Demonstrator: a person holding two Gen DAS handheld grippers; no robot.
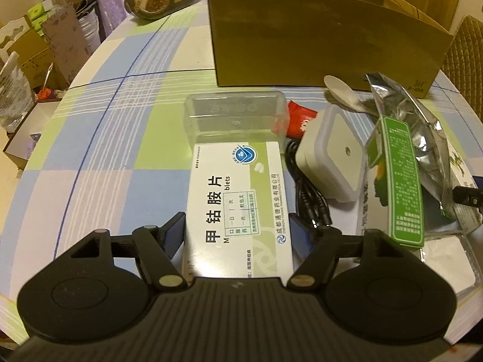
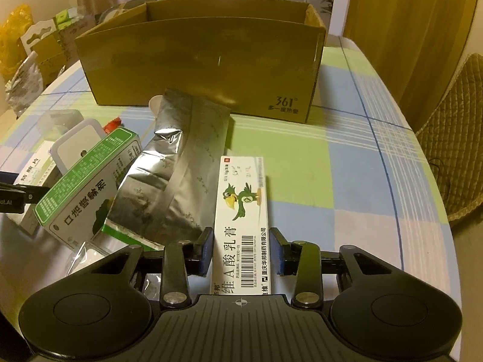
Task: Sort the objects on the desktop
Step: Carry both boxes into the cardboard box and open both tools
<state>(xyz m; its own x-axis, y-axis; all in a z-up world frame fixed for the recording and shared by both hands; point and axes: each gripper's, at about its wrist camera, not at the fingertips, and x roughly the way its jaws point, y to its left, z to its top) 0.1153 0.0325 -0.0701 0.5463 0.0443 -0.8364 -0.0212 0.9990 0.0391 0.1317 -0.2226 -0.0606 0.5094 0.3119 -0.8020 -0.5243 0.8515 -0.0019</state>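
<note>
Table: checked cloth point(image 1: 126, 138) in blue, green and white, with curtains behind it.
Goal box: I see the brown cardboard box point(image 2: 205, 60) straight ahead, in the upper middle of both views. It says "361°" low on its right side.
Left claw: my left gripper point(image 1: 238, 233) pinches the white pill box point(image 1: 238, 199) by its two long sides.
Left box lies: long way pointing straight out from the claw, toward the cardboard box.
Left box words: "甲钴胺片", part of "Tablets", and a blue round badge.
Right claw: my right gripper point(image 2: 241, 250) has the long cream box point(image 2: 241, 226) between its pads; I think it grips, but the right pad looks a bit off.
Right box lies: long way pointing ahead too, lower middle of frame.
Right box words: "维A酸乳膏", a green bird, a barcode.
Nearer arm: I judge the right one a little closer to the box.
Nearby: green carton point(image 2: 87, 181) reads "口炎清颗粒".
</note>
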